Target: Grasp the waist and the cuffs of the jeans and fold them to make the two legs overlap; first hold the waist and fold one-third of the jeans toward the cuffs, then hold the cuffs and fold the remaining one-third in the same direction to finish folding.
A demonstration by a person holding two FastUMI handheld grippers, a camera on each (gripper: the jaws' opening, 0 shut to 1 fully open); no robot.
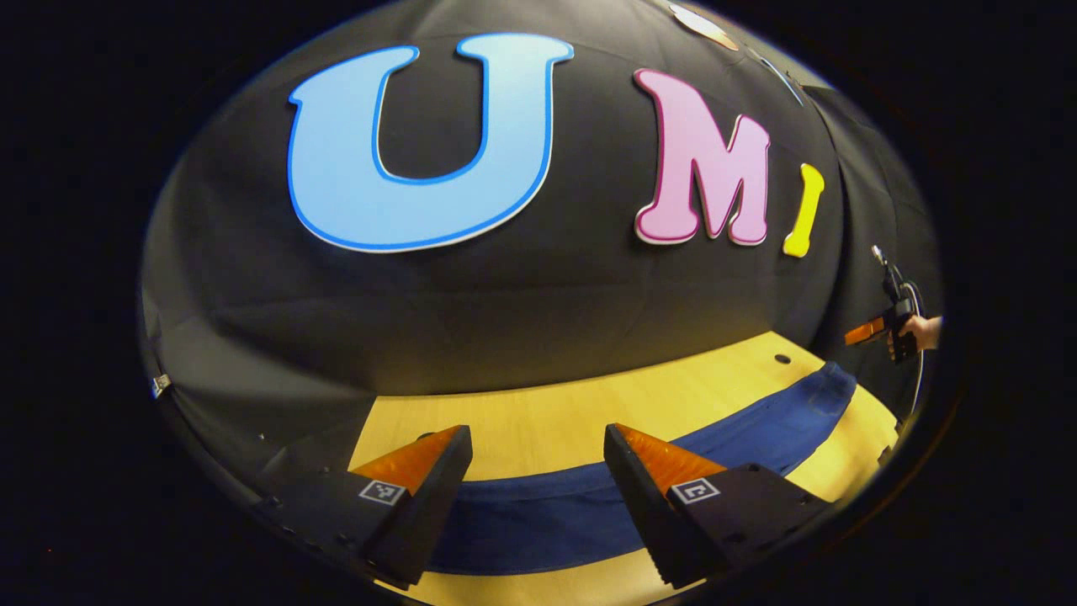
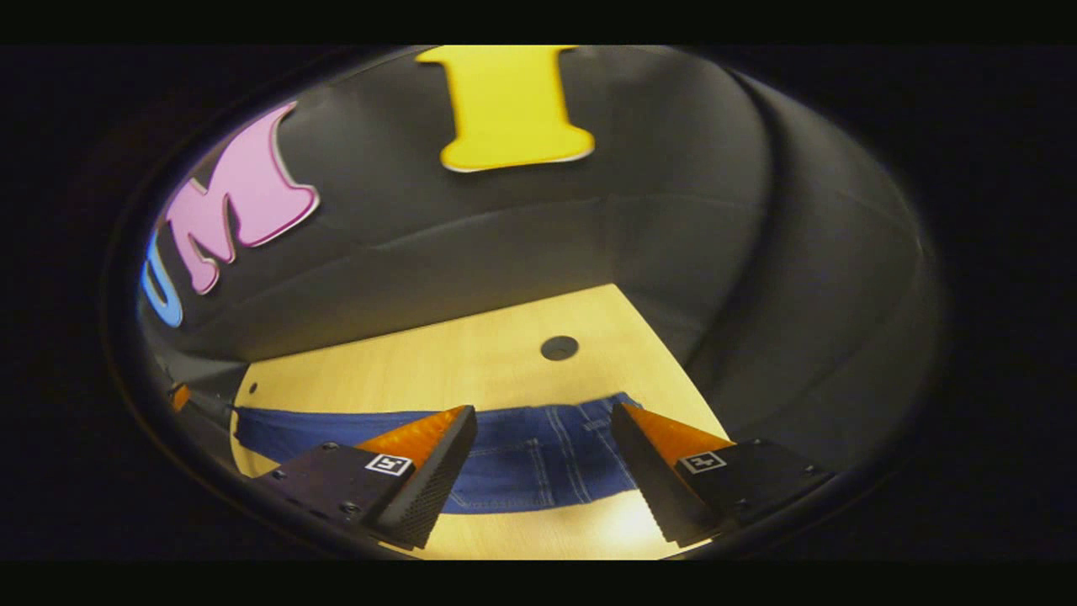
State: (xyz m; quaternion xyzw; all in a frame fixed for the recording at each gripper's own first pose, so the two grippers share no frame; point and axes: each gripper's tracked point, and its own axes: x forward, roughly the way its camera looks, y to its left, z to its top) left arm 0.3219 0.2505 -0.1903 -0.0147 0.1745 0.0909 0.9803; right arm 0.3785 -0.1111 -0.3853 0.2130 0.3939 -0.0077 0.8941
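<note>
The jeans (image 1: 589, 505) lie flat in a long band across the wooden table (image 1: 547, 421), both legs already overlapped. The left gripper (image 1: 534, 471) hovers above one end with its jaws spread wide, holding nothing. In the right gripper view, the right gripper (image 2: 543, 459) hangs over the waist end, jaws equally wide and empty, near a round hole (image 2: 559, 347) in the tabletop.

Blue jeans (image 2: 513, 459) flat, stretched lengthwise across wooden table (image 2: 471, 353).

jeans (image 1: 589, 505) flat on bench (image 1: 538, 421) | round hole (image 2: 559, 347) behind waist end | booth wall behind bench
</note>
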